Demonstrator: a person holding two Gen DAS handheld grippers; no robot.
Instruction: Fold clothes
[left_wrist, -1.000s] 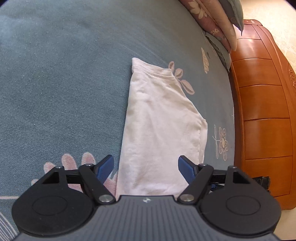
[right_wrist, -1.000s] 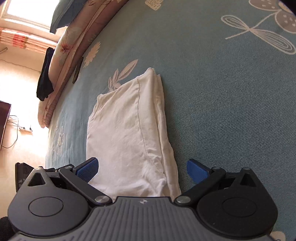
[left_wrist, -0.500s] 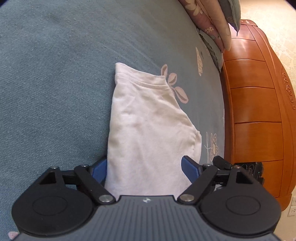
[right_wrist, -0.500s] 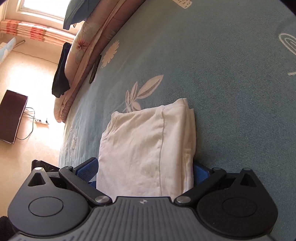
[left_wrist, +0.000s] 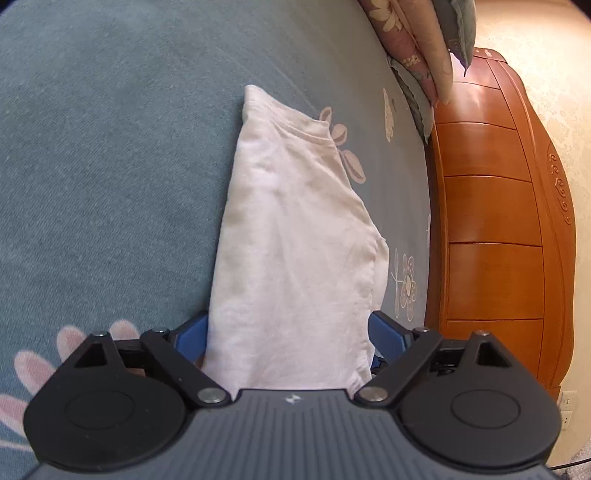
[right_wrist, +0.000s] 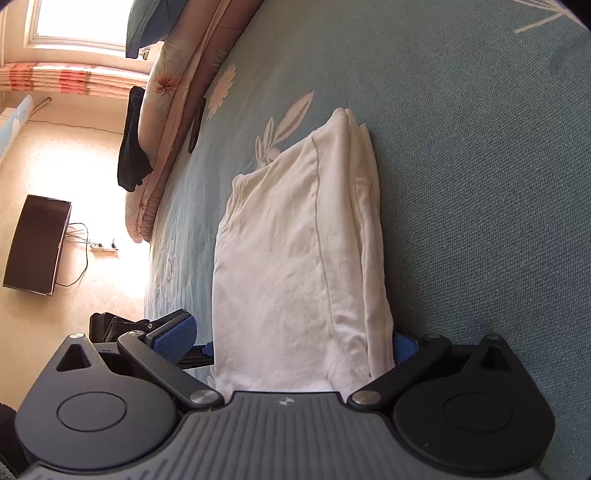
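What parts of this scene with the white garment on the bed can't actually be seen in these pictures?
- Left wrist view: the white garment's near end, hidden behind the left gripper's body.
- Right wrist view: the same end, hidden behind the right gripper's body.
- Both views: whether the pads touch the cloth; the garment covers them.
- The person: out of frame.

a home bedroom is shown. a bed is covered with a blue flowered sheet, bordered by a wooden headboard. a curtained window is seen.
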